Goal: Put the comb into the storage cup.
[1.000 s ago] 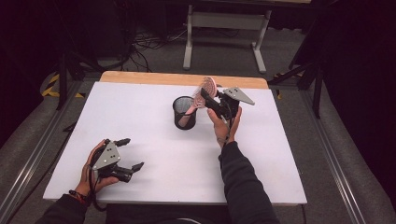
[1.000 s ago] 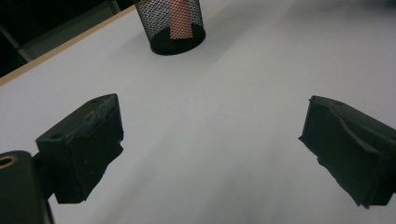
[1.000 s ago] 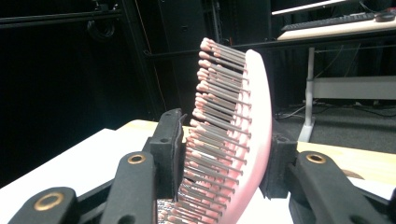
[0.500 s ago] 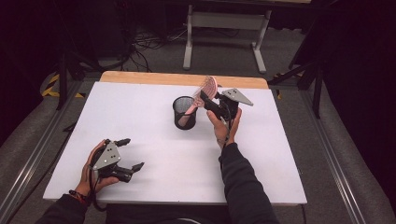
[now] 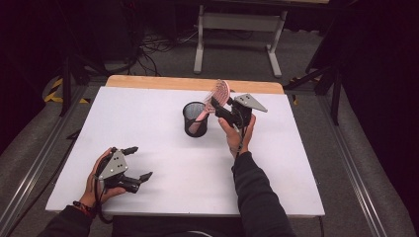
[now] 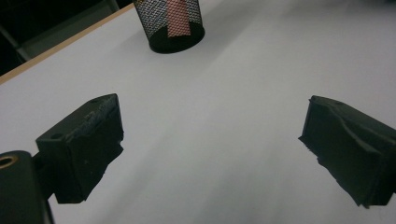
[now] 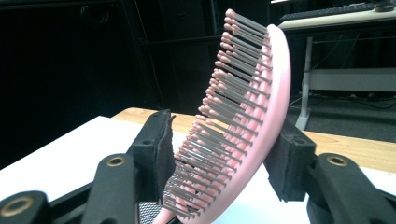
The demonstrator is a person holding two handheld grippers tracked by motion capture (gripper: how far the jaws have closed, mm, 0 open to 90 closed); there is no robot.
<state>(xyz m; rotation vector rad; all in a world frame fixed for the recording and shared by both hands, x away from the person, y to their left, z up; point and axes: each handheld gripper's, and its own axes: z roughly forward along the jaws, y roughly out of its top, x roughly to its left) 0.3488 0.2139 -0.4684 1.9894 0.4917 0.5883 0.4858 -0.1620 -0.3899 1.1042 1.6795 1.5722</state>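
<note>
The pink hairbrush (image 5: 217,98) stands with its handle down inside the black mesh cup (image 5: 195,119), and its head leans out over the rim toward the right gripper (image 5: 221,105). It leans so because the cup is short and the brush is long; the rim carries the handle and the head stays free above. In the right gripper view the brush head (image 7: 243,116) is between the two black jaws. These jaws have just been opening, and I judge the grip is being let go: the left jaw seems to stand a little off the bristles, while the right jaw is very near the back of the brush or touches it lightly. I cannot tell this for sure.

The cup stands near the middle of the white table (image 5: 296,168), a little toward the far side, and well apart from every edge. Around it the surface is bare, so the right gripper has free room to draw back toward the person.

The left gripper (image 5: 132,163) rests low at the near left part of the table, its jaws wide apart with nothing between them, and it looks across the bare surface to the cup (image 6: 170,23).
</note>
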